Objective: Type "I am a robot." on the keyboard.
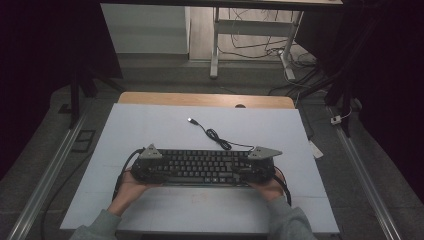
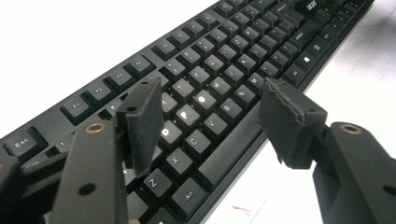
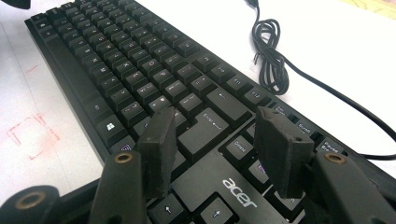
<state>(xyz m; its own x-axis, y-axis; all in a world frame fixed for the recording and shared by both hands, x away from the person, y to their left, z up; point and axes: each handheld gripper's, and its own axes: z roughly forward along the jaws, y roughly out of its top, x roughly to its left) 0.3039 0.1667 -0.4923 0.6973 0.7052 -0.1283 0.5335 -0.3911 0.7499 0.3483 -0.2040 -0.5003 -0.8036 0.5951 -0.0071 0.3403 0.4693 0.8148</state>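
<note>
hovering over the keyboard (image 1: pixel 202 166), left tool (image 2: pixel 210 119) and right tool (image 3: pixel 212 142) spread, seemingly gripping nothing.

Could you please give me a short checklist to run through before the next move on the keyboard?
1. Left gripper jaws open, nothing clamped: ok.
2. Right gripper jaws open above the keys: ok.
3. Keyboard lying flat on the white board: ok.
4. Cable lying loose behind the keyboard, away from both grippers: ok.
5. USB plug unplugged, resting on the board: ok.
6. Whether any jaw touches a key: cannot tell.
</note>
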